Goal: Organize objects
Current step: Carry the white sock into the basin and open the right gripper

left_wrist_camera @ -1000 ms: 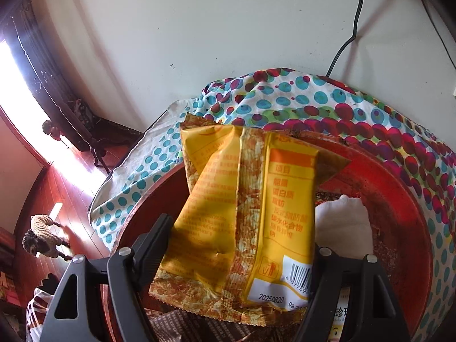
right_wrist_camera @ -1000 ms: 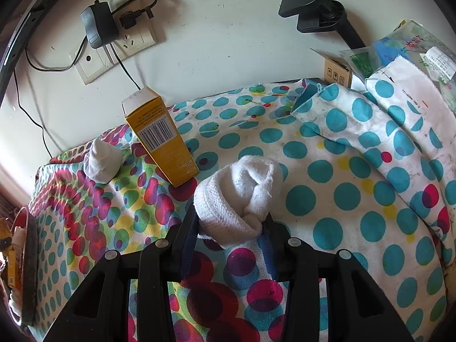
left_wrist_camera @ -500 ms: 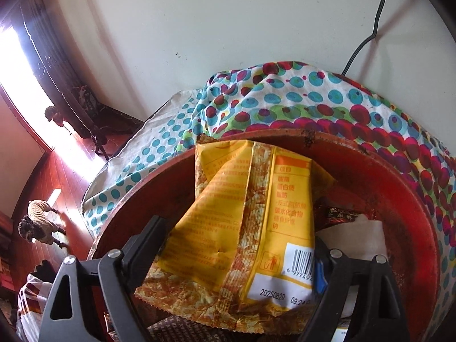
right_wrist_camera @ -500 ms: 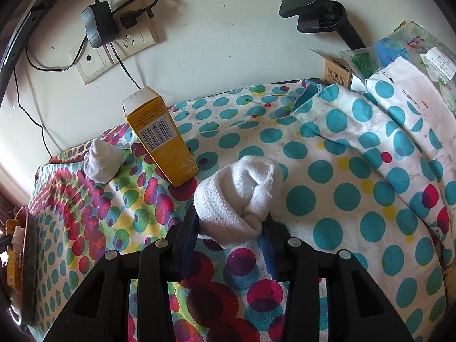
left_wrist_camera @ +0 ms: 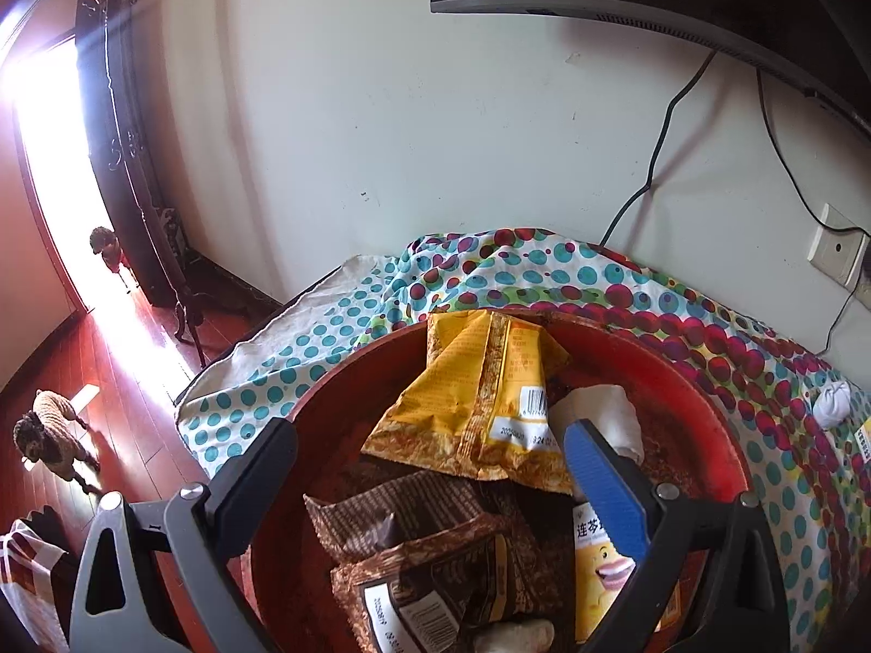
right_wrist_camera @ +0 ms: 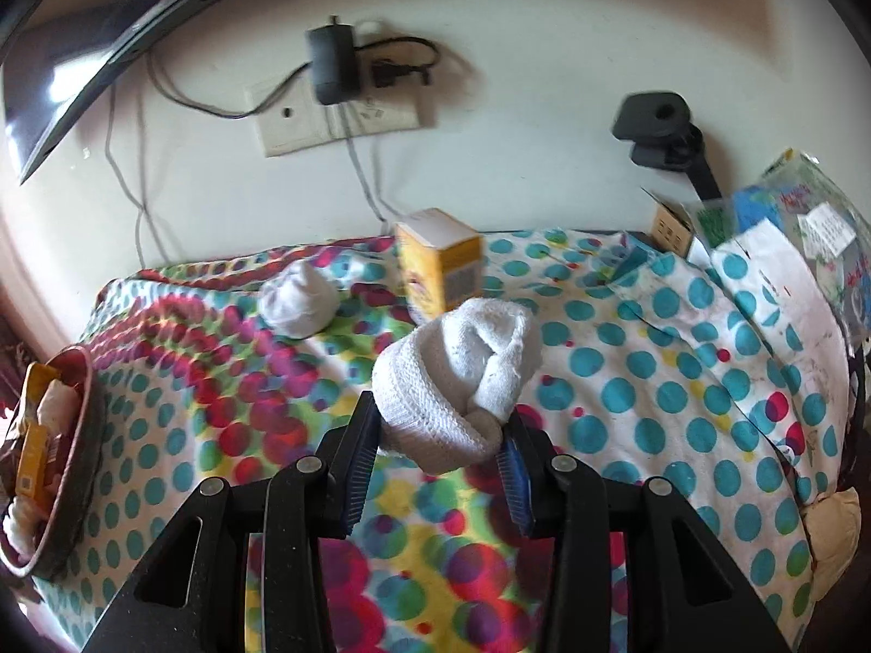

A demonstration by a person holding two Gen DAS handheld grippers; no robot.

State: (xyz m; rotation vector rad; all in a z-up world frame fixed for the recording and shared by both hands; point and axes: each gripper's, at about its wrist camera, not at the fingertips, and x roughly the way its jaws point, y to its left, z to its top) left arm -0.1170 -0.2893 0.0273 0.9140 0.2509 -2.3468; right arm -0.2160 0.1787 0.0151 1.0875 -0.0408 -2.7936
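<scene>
The left tool (left_wrist_camera: 430, 457) is opening wide over the red bowl (left_wrist_camera: 702, 397) at the bench's left edge, with nothing pinched. The yellow snack bag (left_wrist_camera: 479, 402) lies in the bowl. The right tool (right_wrist_camera: 441, 435) squeezes a rolled white sock (right_wrist_camera: 457, 375) above the spotted cloth (right_wrist_camera: 653, 381).

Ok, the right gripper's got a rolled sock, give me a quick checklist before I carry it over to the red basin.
1. Rolled sock clamped between the right gripper jaws: ok.
2. Left gripper free of the yellow snack bag, its jaws opening with nothing between them: ok.
3. Yellow snack bag lying inside the red basin: ok.
4. Spare room in the basin for the sock: cannot tell, it looks crowded.
5. Second sock and yellow box left on the spotted cloth: not ok.
</scene>
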